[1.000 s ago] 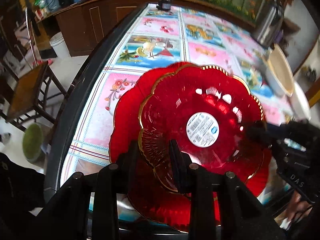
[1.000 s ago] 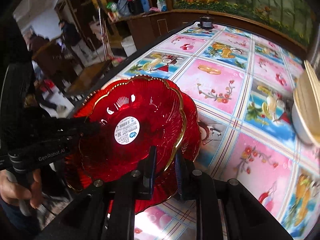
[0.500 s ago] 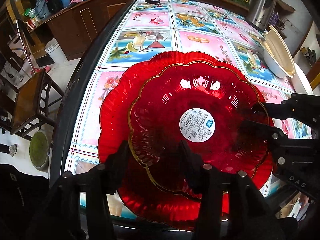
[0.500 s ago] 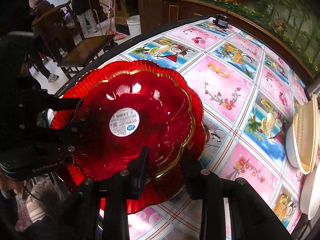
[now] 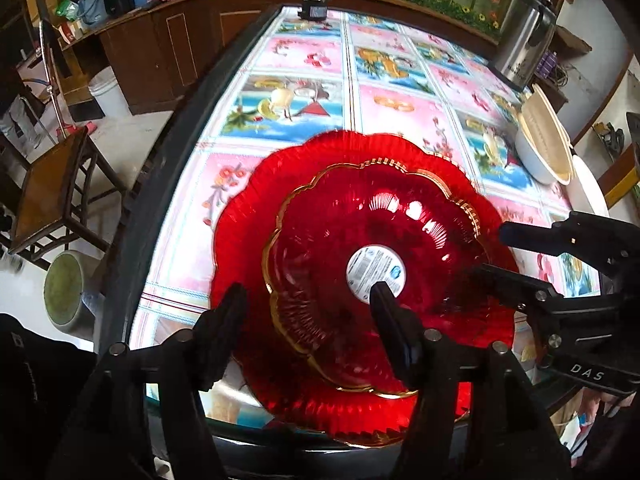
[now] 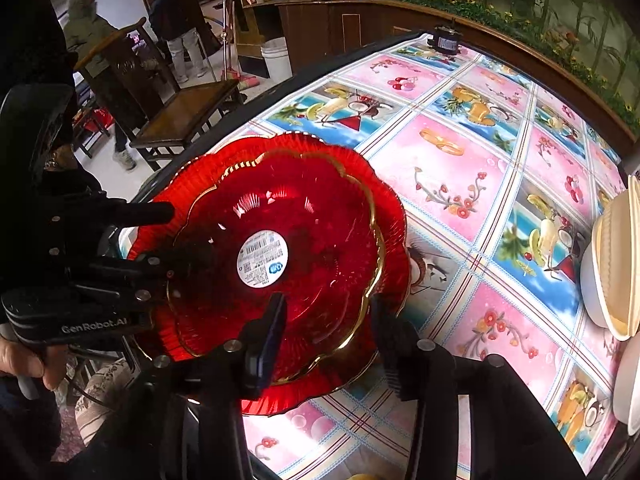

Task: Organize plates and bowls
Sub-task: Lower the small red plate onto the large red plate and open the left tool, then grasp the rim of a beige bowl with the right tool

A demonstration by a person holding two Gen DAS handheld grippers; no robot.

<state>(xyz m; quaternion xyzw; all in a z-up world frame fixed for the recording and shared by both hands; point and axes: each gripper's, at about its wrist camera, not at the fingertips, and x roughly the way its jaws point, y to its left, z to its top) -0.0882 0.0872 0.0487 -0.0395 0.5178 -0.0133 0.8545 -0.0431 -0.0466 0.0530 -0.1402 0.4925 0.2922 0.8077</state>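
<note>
Now both grippers sit wide open around the stack: the left gripper [image 5: 308, 304] has its jaws spread with nothing pinched, one finger over the smaller red plate [image 5: 360, 248] and the other out over the rim of the larger red plate [image 5: 240, 224] beneath it, and the right gripper [image 6: 328, 312] straddles the smaller plate's gold edge, also gripping nothing. The smaller plate lies nested inside the larger, sticker up, slightly off centre, at the near left corner of the table [image 6: 460, 184], with the larger plate's rim close to the table's dark edge. To finish this step well, I'd say back both tools out level and slowly, so no finger hooks a scalloped rim and drags the glassy stack toward that edge. The cream bowls [image 5: 544, 148] wait well apart on the right side, likely next.
</note>
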